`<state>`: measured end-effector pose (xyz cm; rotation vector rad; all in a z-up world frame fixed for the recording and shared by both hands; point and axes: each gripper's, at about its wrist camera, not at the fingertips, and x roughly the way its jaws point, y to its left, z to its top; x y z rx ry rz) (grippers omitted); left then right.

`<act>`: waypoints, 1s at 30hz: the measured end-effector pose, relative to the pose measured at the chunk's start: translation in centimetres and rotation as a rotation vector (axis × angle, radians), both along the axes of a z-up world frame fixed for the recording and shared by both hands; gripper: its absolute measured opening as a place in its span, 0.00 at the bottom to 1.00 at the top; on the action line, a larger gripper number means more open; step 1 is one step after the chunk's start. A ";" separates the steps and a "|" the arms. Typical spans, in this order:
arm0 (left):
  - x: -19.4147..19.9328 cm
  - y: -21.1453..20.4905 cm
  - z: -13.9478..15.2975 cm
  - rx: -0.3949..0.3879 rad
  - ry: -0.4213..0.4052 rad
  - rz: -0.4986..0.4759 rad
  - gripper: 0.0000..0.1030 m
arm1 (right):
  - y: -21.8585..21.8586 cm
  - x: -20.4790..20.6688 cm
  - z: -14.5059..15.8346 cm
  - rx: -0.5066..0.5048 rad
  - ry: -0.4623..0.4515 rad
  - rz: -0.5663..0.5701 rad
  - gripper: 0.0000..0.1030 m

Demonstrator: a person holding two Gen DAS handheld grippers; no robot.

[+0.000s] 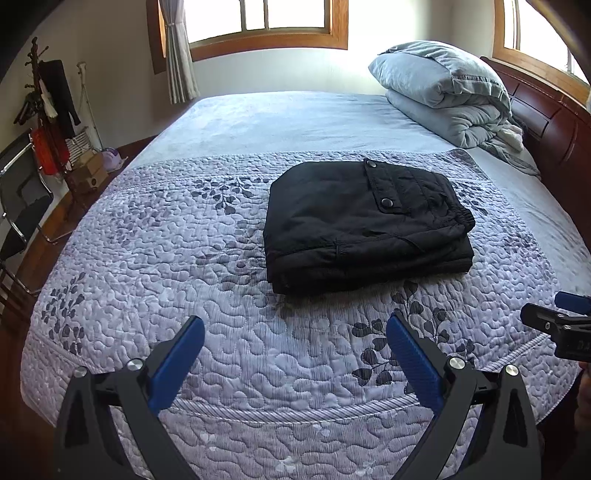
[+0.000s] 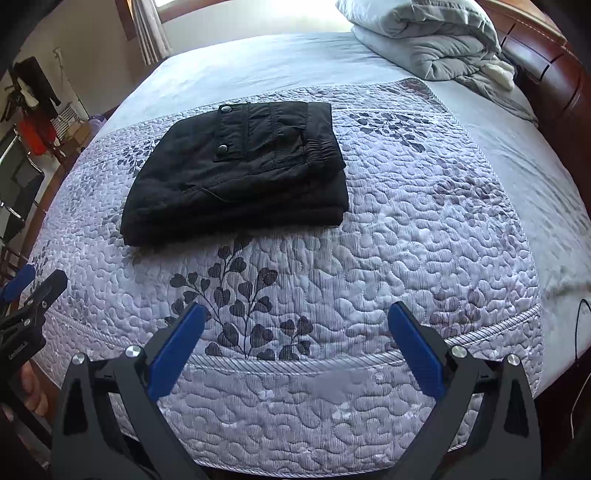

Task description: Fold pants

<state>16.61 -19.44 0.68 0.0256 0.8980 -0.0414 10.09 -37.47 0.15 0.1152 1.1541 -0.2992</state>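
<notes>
Both jaws short of folded pants

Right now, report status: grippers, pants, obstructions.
Left gripper open, empty. Right gripper open, empty. Black pants folded flat on quilt, untouched. Nothing between grippers and pants.

Strong daylight enters through the windows behind the bed and burns them out to white. The quilt is evenly lit and sharp. Both views bend strongly, with dark corners.
</notes>
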 end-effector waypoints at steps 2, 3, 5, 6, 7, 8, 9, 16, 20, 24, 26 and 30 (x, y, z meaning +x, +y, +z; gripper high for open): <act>0.0 0.0 0.0 -0.002 -0.002 0.001 0.96 | 0.0 0.0 0.1 -0.003 -0.004 0.002 0.96; 0.0 0.0 0.1 0.001 -0.003 0.001 0.96 | 0.0 0.0 0.2 -0.003 -0.007 0.004 0.96; 0.0 0.1 0.1 0.000 -0.003 0.003 0.96 | 0.0 -0.1 0.5 0.000 -0.016 0.010 0.96; 0.0 0.1 0.1 -0.001 -0.002 0.002 0.96 | 0.1 -0.2 0.6 -0.001 -0.022 0.011 0.96; 0.0 0.2 0.2 -0.002 -0.001 0.004 0.96 | 0.1 -0.2 0.8 -0.002 -0.027 0.012 0.96; 0.0 0.3 0.2 -0.004 -0.001 0.007 0.96 | 0.2 -0.3 1.0 -0.006 -0.034 0.015 0.96; 0.0 0.4 0.3 -0.004 -0.002 0.011 0.96 | 0.3 -0.3 1.1 -0.008 -0.037 0.017 0.96; -0.3 0.9 0.5 -0.009 -0.003 0.012 0.96 | 0.8 -0.4 1.5 -0.013 -0.044 0.024 0.96; -0.5 0.8 0.6 -0.012 -0.003 0.006 0.96 | 1.2 -0.4 1.6 -0.012 -0.047 0.027 0.96; -0.6 1.0 0.7 -0.012 -0.005 0.006 0.96 | 1.6 -0.3 1.7 -0.016 -0.048 0.038 0.96; -0.6 1.2 0.7 -0.017 -0.005 0.009 0.96 | 1.8 -0.3 1.7 -0.014 -0.047 0.041 0.96; -0.7 1.4 0.7 -0.017 -0.006 0.015 0.96 | 1.8 -0.3 1.7 -0.016 -0.047 0.038 0.96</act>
